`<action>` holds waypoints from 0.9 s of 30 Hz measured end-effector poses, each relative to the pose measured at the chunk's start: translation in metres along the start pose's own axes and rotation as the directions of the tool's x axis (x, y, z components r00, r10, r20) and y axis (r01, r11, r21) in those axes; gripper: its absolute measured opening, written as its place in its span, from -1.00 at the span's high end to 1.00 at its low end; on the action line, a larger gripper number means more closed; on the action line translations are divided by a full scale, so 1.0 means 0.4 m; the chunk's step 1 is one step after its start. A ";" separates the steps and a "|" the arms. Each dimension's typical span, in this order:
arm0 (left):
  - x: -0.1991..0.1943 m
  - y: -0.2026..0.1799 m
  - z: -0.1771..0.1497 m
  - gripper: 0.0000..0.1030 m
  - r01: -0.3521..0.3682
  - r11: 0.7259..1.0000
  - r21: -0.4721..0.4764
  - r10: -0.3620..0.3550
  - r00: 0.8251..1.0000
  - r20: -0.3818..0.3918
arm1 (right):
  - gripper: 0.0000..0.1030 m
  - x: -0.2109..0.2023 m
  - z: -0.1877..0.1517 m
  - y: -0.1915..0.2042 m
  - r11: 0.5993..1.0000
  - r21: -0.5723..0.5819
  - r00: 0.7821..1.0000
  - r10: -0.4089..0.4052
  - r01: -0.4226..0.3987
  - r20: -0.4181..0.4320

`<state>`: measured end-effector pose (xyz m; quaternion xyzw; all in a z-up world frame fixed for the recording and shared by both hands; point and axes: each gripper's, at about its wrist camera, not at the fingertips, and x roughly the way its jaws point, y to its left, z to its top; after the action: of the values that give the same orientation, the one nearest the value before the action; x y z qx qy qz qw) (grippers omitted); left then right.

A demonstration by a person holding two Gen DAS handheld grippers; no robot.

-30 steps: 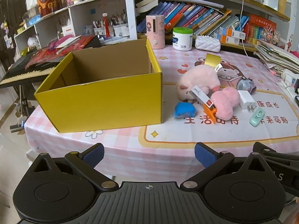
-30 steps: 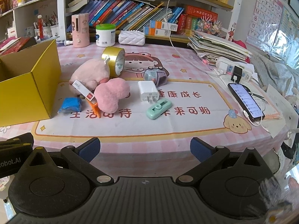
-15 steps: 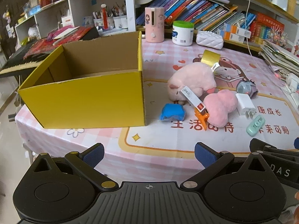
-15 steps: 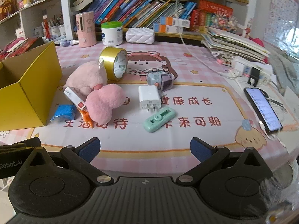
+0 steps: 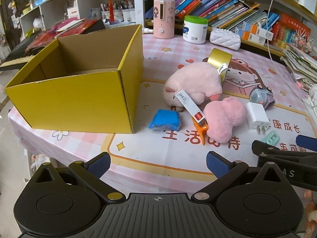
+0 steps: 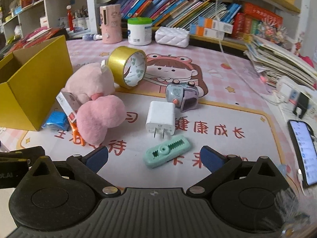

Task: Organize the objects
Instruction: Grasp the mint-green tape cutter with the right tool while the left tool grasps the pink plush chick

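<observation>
An open yellow cardboard box [image 5: 79,91] [image 6: 29,83] stands on the left of the pink table mat. Right of it lie a blue packet [image 5: 165,120] [image 6: 56,120], a white-and-red small box [image 5: 190,106], an orange clip [image 5: 201,130], two pink plush toys [image 5: 195,83] [image 6: 100,119], a gold tape roll [image 6: 128,67], a white charger [image 6: 161,117], a grey toy camera [image 6: 181,95] and a mint-green tool [image 6: 168,153]. My left gripper [image 5: 157,164] is open over the table's front edge. My right gripper [image 6: 154,157] is open, its fingers either side of the mint tool.
At the back stand a pink dispenser [image 5: 164,18], a white jar with a green lid [image 5: 195,29], a white quilted pouch [image 6: 172,36] and shelves of books. Stacked papers [image 6: 277,59], a power strip and a phone [image 6: 303,150] lie on the right.
Both grippers have moved forward over the table, so the objects look nearer. The mint tool now sits between the right gripper's fingertips. Both stayed open.
</observation>
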<state>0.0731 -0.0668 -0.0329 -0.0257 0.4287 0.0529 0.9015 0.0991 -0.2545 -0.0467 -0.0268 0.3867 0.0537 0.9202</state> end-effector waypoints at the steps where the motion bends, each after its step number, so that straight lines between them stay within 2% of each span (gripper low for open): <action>1: 0.002 -0.002 0.001 -1.00 -0.006 1.000 -0.005 0.006 1.000 -0.001 | -0.96 0.013 0.003 -0.007 1.000 -0.010 1.000 0.009 -0.009 -0.004; 3: 0.003 -0.005 0.004 -1.00 -0.016 1.000 -0.016 0.016 1.000 0.000 | -0.92 0.037 0.006 -0.018 0.999 -0.023 1.000 0.022 -0.022 -0.011; 8: 0.000 -0.005 0.009 -1.00 -0.042 0.998 -0.053 0.042 0.999 0.004 | -0.62 0.102 0.020 -0.042 0.998 -0.023 0.996 0.058 -0.059 -0.063; 11: -0.004 -0.006 0.011 -1.00 -0.054 0.996 -0.074 0.054 0.998 0.008 | -0.60 0.128 0.022 -0.056 0.997 -0.006 0.993 0.078 -0.079 -0.090; 17: -0.001 -0.018 0.006 -1.00 -0.068 0.994 -0.091 0.069 0.998 0.003 | -0.61 0.136 0.019 -0.083 0.990 -0.009 0.986 0.142 -0.143 -0.083; 24: 0.012 -0.036 0.007 -1.00 -0.070 0.993 -0.090 0.069 0.997 -0.016 | -0.60 0.139 0.011 -0.088 0.982 -0.093 0.986 0.157 -0.162 -0.058; 26: 0.015 -0.040 0.010 -1.00 -0.067 0.994 -0.089 0.066 0.998 -0.017 | -0.37 0.139 0.012 -0.088 0.982 -0.113 0.988 0.148 -0.153 -0.055; 27: 0.015 -0.042 0.011 -1.00 -0.063 0.994 -0.090 0.062 0.998 -0.015 | -0.32 0.137 0.013 -0.089 0.981 -0.119 0.988 0.146 -0.151 -0.053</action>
<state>0.0824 -0.0826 -0.0348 -0.0532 0.4321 0.1003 0.8946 0.1451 -0.2853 -0.0822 -0.0557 0.4038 0.1452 0.9015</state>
